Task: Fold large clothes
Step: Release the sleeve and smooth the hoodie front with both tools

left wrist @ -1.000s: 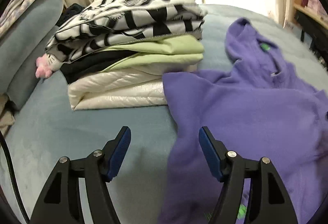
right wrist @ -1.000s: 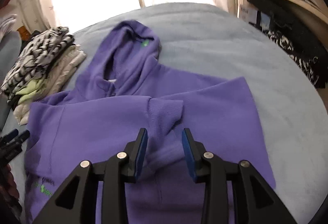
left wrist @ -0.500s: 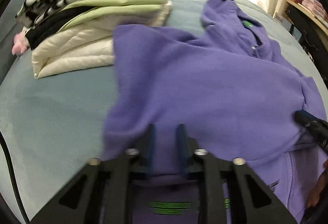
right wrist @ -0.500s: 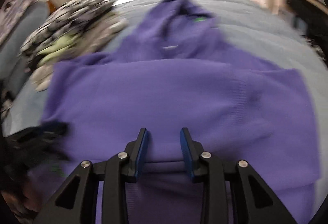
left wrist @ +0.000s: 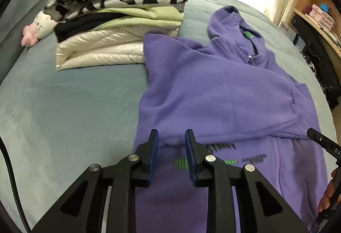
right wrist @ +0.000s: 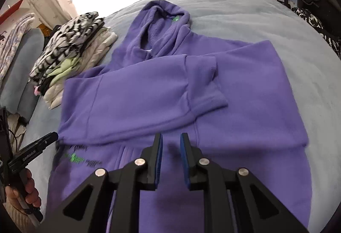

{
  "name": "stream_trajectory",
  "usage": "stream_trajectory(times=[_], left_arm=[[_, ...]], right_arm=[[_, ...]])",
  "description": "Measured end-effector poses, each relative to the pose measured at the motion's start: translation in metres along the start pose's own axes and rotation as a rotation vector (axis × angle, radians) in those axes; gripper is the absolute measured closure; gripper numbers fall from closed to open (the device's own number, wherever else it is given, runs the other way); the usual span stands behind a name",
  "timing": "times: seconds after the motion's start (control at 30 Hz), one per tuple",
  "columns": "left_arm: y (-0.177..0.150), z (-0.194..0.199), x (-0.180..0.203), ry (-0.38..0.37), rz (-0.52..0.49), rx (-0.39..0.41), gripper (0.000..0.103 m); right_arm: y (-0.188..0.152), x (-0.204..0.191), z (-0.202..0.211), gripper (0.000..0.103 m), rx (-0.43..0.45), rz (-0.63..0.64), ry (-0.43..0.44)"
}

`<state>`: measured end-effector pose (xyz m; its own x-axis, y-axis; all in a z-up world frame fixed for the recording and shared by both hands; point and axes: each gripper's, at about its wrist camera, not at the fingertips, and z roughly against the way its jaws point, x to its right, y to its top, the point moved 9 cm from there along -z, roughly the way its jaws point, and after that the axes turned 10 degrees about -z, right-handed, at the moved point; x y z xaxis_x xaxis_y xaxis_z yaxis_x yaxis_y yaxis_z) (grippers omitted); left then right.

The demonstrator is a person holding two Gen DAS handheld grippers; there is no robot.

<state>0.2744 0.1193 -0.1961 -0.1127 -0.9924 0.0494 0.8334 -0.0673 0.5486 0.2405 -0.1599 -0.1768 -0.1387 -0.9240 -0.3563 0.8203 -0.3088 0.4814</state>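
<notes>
A purple hoodie [left wrist: 223,101] lies flat on the blue-grey bed, hood toward the far side, green print near its hem. Both sleeves are folded across the chest; the upper sleeve's cuff [right wrist: 211,88] shows in the right wrist view, where the hoodie [right wrist: 149,96] fills the middle. My left gripper [left wrist: 171,143] hovers over the hoodie's left lower part with its jaws partly open and nothing between them. My right gripper [right wrist: 171,145] hovers over the hoodie's middle below the folded sleeve, jaws a little apart and empty.
A stack of folded clothes [left wrist: 119,20], zebra-patterned on top, sits at the bed's far left beside the hoodie. A grey pillow [right wrist: 23,75] lies beyond it. A wooden shelf [left wrist: 315,15] with boxes and dark items stands to the right of the bed [left wrist: 64,115].
Both grippers carried the hoodie's sleeve across the chest, laid it down and let go. The left gripper had closed on the cloth half a second ago and now stands partly open.
</notes>
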Motion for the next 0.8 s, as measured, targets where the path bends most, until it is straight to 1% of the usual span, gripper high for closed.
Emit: stream_trajectory(times=[0.13, 0.2, 0.27, 0.3, 0.37, 0.43, 0.73, 0.8], left_arm=[[-0.014, 0.036, -0.006, -0.001, 0.024, 0.027, 0.073], [-0.019, 0.049, -0.008, 0.008, 0.032, 0.034, 0.065], [-0.022, 0.058, -0.008, 0.016, 0.041, 0.046, 0.059], [-0.025, 0.063, -0.009, 0.018, 0.045, 0.051, 0.058], [-0.029, 0.07, -0.009, 0.018, 0.05, 0.052, 0.058], [-0.032, 0.074, -0.009, 0.016, 0.057, 0.052, 0.058], [-0.045, 0.077, -0.001, 0.007, 0.039, 0.024, 0.058], [-0.049, 0.078, 0.002, 0.006, 0.03, 0.018, 0.056]], right_arm=[[-0.009, 0.0, 0.027, 0.086, 0.016, -0.01, 0.021], [-0.013, -0.001, 0.039, 0.086, 0.023, -0.015, 0.028], [-0.017, -0.001, 0.052, 0.085, 0.034, -0.013, 0.033], [-0.019, -0.001, 0.056, 0.084, 0.04, -0.009, 0.031], [-0.023, -0.001, 0.062, 0.08, 0.05, -0.006, 0.026], [-0.026, 0.0, 0.068, 0.078, 0.055, -0.008, 0.029], [-0.039, 0.005, 0.071, 0.078, 0.037, -0.009, 0.028], [-0.043, 0.005, 0.073, 0.078, 0.033, -0.006, 0.025]])
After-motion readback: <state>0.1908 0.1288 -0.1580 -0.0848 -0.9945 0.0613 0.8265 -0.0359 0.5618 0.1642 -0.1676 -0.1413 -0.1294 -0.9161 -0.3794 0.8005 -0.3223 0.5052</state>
